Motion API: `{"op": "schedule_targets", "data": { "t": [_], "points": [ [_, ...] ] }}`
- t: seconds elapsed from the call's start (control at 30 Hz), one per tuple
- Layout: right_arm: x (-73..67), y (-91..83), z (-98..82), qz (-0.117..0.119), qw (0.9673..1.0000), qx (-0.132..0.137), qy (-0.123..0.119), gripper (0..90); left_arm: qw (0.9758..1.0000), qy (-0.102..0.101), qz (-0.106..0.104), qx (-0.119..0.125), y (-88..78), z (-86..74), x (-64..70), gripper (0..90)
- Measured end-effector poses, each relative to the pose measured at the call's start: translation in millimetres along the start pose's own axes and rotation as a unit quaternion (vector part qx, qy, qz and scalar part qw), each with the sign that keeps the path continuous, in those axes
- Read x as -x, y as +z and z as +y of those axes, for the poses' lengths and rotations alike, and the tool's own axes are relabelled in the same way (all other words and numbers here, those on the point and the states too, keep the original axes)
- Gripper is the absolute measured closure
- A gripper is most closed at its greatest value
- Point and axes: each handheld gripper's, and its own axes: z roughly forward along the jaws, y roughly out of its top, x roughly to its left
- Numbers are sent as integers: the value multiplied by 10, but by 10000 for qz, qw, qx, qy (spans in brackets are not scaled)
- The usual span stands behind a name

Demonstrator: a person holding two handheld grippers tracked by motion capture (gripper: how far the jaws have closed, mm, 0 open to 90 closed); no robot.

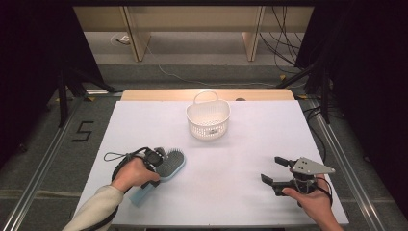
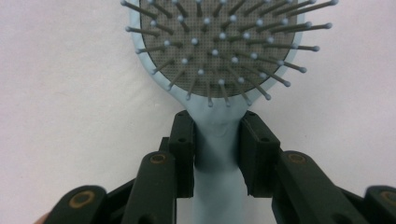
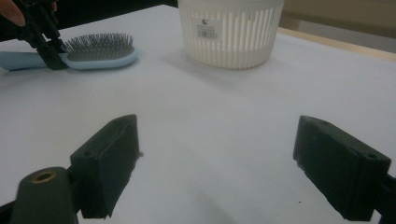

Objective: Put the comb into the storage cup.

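While the person's left hand (image 1: 132, 174) rested low on the near-left part of the white table (image 1: 240, 159), the left gripper (image 1: 159, 161) had its two black jaws set on either side of the neck of a pale blue plastic hairbrush with a grey bristle pad (image 2: 215, 51). In the left gripper view the pads (image 2: 183, 144) lay against the neck on both sides, just below the bristle head, so the tongs were pinching the brush. The brush lay flat on the table, bristles up, its head pointing toward the middle and its handle reaching back toward the near-left edge, not far from it.

The right gripper (image 1: 274, 171) sat at the near-right, close to the near edge, with its jaws spread wide and nothing between them but bare table.

A white slotted plastic basket with a hoop handle (image 1: 208, 118) stood upright toward the far middle, close to the far edge, well apart from both grippers. Between the brush and the basket, and across the middle to the right gripper, the table surface lay open.
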Motion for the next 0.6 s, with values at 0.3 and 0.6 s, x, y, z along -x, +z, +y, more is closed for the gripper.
{"op": "schedule_targets", "data": {
  "t": [0.3,0.6],
  "points": [
    [-1,0,0,6,10000,0,4,154,10000,-14,3,3,-1,-2,-2,695],
    [-3,2,1,6,10000,15,2,154,9999,-76,-16,90,-5,-25,-10,697]
  ]
}}
